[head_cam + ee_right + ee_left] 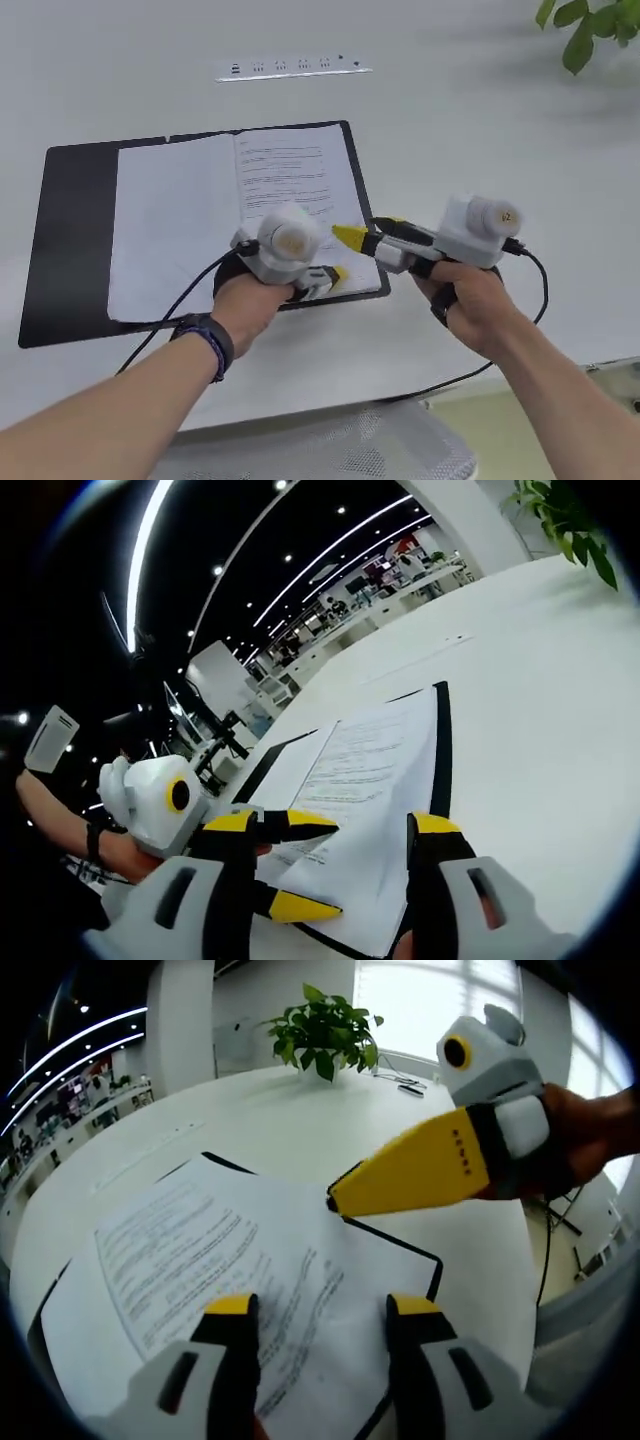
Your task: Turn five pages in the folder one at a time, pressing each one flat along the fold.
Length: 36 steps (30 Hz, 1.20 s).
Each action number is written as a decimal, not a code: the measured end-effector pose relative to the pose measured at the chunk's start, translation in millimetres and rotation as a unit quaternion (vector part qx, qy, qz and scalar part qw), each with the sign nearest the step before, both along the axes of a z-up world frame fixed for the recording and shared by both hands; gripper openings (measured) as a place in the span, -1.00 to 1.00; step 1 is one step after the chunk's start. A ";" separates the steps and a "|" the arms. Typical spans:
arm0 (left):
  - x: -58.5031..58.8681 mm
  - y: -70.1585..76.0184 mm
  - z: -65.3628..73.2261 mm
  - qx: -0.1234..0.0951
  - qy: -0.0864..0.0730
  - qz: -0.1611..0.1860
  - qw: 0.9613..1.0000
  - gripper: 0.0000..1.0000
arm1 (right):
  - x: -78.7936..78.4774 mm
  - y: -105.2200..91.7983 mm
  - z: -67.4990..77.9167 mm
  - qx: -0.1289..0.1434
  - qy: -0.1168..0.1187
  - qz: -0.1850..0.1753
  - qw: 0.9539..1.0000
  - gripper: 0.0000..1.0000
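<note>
Left hand-held gripper (322, 1306): jaws apart, nothing between them, over the near right corner of the printed page (290, 170). Right hand-held gripper (335, 825): also open and empty, yellow tips at the page's right edge, just beside the left one. Contact with the paper is unclear. Black folder (70, 240) lies open on the white worktop (480, 130), blank sheet (170, 230) left, printed page right. Power strip (292, 68) beyond the folder; plant (578, 30) at the far right.
</note>
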<state>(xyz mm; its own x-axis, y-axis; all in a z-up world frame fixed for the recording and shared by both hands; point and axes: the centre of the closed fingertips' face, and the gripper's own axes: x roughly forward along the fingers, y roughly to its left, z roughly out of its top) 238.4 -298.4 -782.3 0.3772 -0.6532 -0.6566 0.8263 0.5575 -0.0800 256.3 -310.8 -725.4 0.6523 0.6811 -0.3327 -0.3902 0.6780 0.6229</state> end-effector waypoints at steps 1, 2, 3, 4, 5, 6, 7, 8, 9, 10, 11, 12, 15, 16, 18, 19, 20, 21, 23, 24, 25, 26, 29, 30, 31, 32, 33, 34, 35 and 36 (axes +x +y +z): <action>-0.7 0.4 -0.2 0.001 0.000 -0.001 1.000 0.02 | 0.1 1.8 -0.7 0.002 0.003 0.001 1.000 0.17; -1.4 1.0 -0.4 0.002 -0.001 -0.001 1.000 0.02 | 0.2 3.9 -2.5 0.002 0.006 0.003 1.000 0.15; -2.2 1.6 -0.5 0.002 0.000 -0.002 1.000 0.02 | -0.3 4.6 -3.0 0.001 0.008 0.004 1.000 0.13; -2.8 2.2 -0.6 0.003 0.000 -0.001 1.000 0.02 | -1.6 4.6 -3.3 0.000 0.011 0.004 1.000 0.11; -3.7 3.0 -0.6 0.003 0.001 -0.001 1.000 0.02 | -2.2 3.7 -2.8 0.000 0.011 0.004 1.000 0.08; -4.4 3.6 -0.3 0.003 0.001 -0.001 1.000 0.02 | -3.1 2.6 -1.1 0.002 0.009 -0.001 1.000 0.05; -5.2 3.9 -0.1 0.002 0.003 0.000 1.000 0.03 | -3.2 1.8 -0.3 0.004 0.008 -0.003 1.000 0.02; -6.1 4.2 -0.2 0.000 0.006 0.001 1.000 0.04 | -3.8 0.7 1.2 0.013 0.009 -0.009 1.000 -0.02; -7.3 4.3 -0.1 -0.001 0.008 0.001 1.000 0.06 | -4.7 -0.6 1.5 0.018 0.010 -0.013 1.000 -0.05; -8.4 4.2 0.3 -0.003 0.010 0.002 1.000 0.08 | -5.5 -1.5 1.8 0.021 0.011 -0.015 1.000 -0.08; -9.6 4.0 0.5 -0.004 0.012 0.001 1.000 0.10 | -6.3 -3.6 2.6 0.029 0.012 -0.021 0.999 -0.11; -11.4 3.9 0.6 -0.004 0.016 0.001 1.000 0.12 | -6.9 -4.5 4.5 0.038 0.013 -0.026 0.999 -0.16; -16.5 5.1 3.1 -0.005 0.023 0.002 1.000 0.14 | -7.8 -9.9 8.6 0.057 0.010 -0.041 0.998 -0.31; -18.8 7.1 4.2 -0.004 0.025 0.003 1.000 0.14 | -9.1 -10.8 9.6 0.057 0.008 -0.042 0.997 -0.36; -20.8 10.3 8.5 -0.012 0.026 0.015 0.999 0.14 | -10.6 -11.7 9.3 0.057 0.009 -0.043 0.997 -0.41; -21.0 10.9 9.6 -0.015 0.025 0.018 0.999 0.14 | -10.9 -11.8 9.0 0.057 0.009 -0.043 0.997 -0.42; -21.9 12.9 10.9 -0.017 0.026 0.021 0.999 0.15 | -12.2 -11.9 9.3 0.057 0.010 -0.043 0.997 -0.43; -22.4 14.0 12.2 -0.018 0.026 0.024 0.999 0.16 | -12.7 -11.9 9.0 0.058 0.010 -0.043 0.997 -0.46; -23.9 16.2 15.3 -0.021 0.025 0.026 0.999 0.19 | -14.2 -11.8 9.3 0.060 0.009 -0.045 0.997 -0.52; -24.7 17.7 18.1 -0.023 0.025 0.029 0.999 0.20 | -14.9 -11.2 10.0 0.061 0.009 -0.045 0.997 -0.56; -25.0 18.6 20.0 -0.024 0.025 0.031 0.999 0.21 | -15.3 -10.8 9.8 0.062 0.010 -0.045 0.997 -0.60; -25.6 20.2 23.8 -0.029 0.025 0.037 0.999 0.23 | -16.0 -10.1 9.9 0.063 0.010 -0.045 0.997 -0.64; -27.2 22.9 29.9 -0.037 0.025 0.044 0.998 0.24 | -16.2 -9.5 9.5 0.067 0.009 -0.047 0.997 -0.73; -27.7 24.3 31.7 -0.037 0.023 0.045 0.998 0.24 | -16.2 -9.1 9.9 0.069 0.010 -0.048 0.996 -0.76; -28.2 25.9 34.4 -0.038 0.020 0.047 0.998 0.23 | -16.9 -8.1 10.0 0.070 0.011 -0.047 0.996 -0.80; -28.1 27.0 35.7 -0.040 0.019 0.049 0.998 0.23 | -17.3 -7.6 10.2 0.070 0.011 -0.046 0.996 -0.83; -28.3 28.8 38.0 -0.041 0.017 0.051 0.998 0.23 | -17.8 -6.8 10.8 0.069 0.011 -0.046 0.996 -0.87; -28.6 30.2 39.4 -0.042 0.016 0.052 0.998 0.23 | -17.9 -6.4 11.3 0.070 0.011 -0.045 0.996 -0.89; -28.8 32.2 41.4 -0.041 0.013 0.053 0.998 0.23 | -18.0 -5.7 12.1 0.072 0.010 -0.045 0.996 -0.91; -28.7 33.8 42.6 -0.040 0.011 0.053 0.998 0.23 | -17.9 -5.2 12.9 0.073 0.009 -0.045 0.996 -0.94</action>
<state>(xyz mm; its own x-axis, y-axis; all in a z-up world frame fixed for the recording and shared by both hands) 209.7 -264.6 -739.6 0.4331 -0.6617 -0.6120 0.7606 0.6326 -0.1456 238.4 -316.0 -712.5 0.7074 0.6625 -0.2463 -0.3201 0.6110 0.7240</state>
